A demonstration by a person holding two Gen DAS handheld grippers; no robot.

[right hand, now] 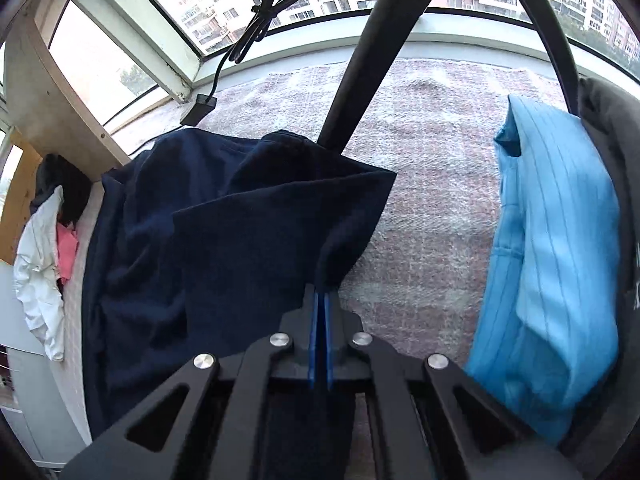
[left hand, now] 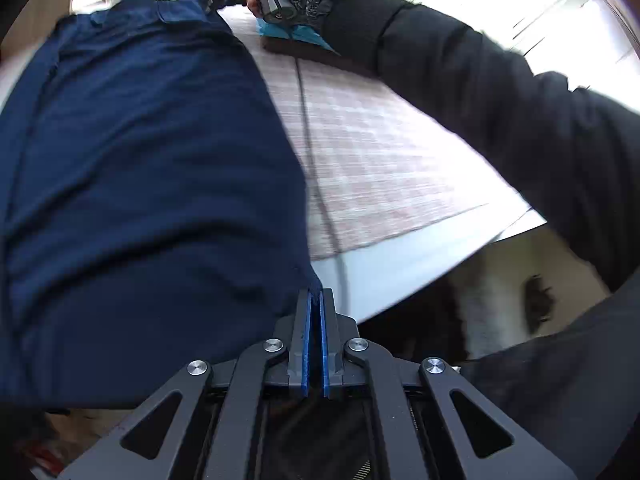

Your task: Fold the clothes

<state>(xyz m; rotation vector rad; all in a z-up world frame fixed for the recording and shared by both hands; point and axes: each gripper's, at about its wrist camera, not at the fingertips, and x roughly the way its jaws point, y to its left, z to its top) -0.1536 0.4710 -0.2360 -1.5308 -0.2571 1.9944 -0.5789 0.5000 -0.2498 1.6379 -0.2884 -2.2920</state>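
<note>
The checked mat (right hand: 420, 168) covers the sill-side surface ahead of both grippers, and most of its left part lies under the navy garment (left hand: 140, 160), the piece being folded. In the left wrist view the cloth spreads up and to the left from the left gripper (left hand: 316, 300), whose blue pads are pressed together on a pinch of its near edge. In the right wrist view the right gripper (right hand: 322, 300) has its pads drawn tight on another edge of the same garment, with a flap of cloth rising from the tips and draping back to the left. To the right of that gripper sits a folded light blue garment (right hand: 552, 260); far to its left lies a small heap of white and pink clothes (right hand: 44, 248). A black cable (right hand: 256, 24) hangs ahead by the window.

To fold well, both grips probably need to travel together, level with each other, so the lifted edge stays taut and lands square on the far portion. The cloth looks soft and may sag or crease in the middle if one hand leads.
</note>
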